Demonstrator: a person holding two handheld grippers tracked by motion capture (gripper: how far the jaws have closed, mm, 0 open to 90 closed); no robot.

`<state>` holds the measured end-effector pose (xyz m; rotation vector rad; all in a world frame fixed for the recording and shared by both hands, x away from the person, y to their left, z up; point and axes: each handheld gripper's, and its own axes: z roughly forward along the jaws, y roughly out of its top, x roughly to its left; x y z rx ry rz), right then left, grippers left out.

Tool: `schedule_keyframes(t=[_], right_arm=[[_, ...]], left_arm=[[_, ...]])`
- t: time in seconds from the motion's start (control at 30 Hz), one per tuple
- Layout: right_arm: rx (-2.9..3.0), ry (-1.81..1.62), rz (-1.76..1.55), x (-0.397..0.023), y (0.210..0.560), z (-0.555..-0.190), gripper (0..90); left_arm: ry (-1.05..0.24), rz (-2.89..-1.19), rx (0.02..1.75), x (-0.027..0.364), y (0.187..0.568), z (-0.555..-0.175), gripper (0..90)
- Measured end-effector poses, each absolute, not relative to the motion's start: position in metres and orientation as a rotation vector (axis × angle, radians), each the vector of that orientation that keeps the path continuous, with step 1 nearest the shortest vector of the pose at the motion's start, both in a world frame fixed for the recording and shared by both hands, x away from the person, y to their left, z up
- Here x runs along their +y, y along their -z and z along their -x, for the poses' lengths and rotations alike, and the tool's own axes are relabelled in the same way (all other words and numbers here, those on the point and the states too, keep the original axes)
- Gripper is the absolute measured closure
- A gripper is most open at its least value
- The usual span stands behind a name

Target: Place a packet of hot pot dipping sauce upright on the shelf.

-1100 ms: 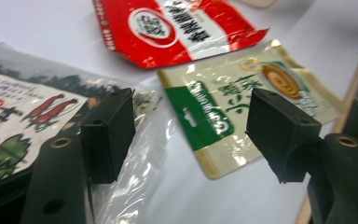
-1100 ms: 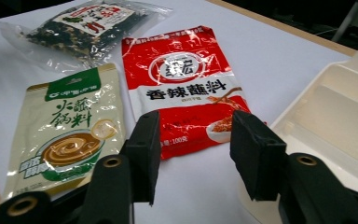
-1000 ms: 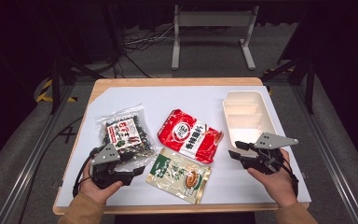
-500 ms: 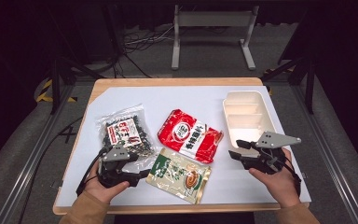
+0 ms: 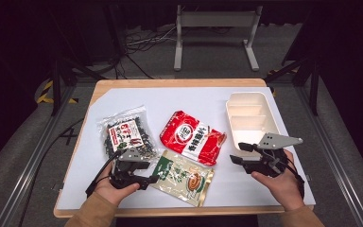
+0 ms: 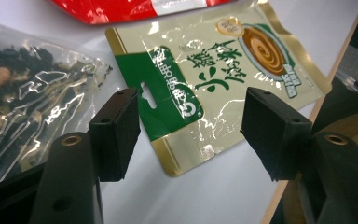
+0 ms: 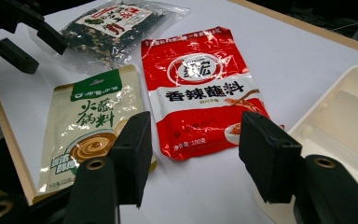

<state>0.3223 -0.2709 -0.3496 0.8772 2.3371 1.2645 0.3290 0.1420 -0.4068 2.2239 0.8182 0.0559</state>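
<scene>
- White-covered table (image 5: 246, 189) in a dark room, metal frame behind.
- Left gripper (image 5: 152, 178): jaws apart, just been closing, nothing pressed; the green-and-cream sauce pouch (image 5: 183, 176) lies flat at its tips.
- Right gripper (image 5: 238, 153): jaws apart, just been opening, empty, beside the white divided box (image 5: 264, 118).
- Red sauce packet (image 5: 192, 137) lies between; clear bag of dark dried food (image 5: 125, 135) left.

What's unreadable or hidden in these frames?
- Flat green-and-cream foil sauce pouch: left gripper view, its far right end is cut off by the frame edge.
- Clear plastic bag of dark dried bits: high view, label print too small to read.
- White plastic divided tray: right gripper view, mostly cut off by the right edge; its near corner sits behind the right tool.
</scene>
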Motion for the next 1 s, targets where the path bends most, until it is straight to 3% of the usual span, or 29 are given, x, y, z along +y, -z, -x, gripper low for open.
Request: schedule_keyframes(t=[0.63,1.0], right_arm=[[2.388,-1.241,-0.869,-0.263,0.358,-0.325,40.4],[2.411,-1.222,-0.855,-0.257,0.361,-0.325,38.8]], left_arm=[[0.082,-2.181,0.883,0.140,0.435,-0.348,38.5],[0.139,-2.148,0.915,0.138,0.444,-0.351,34.3]])
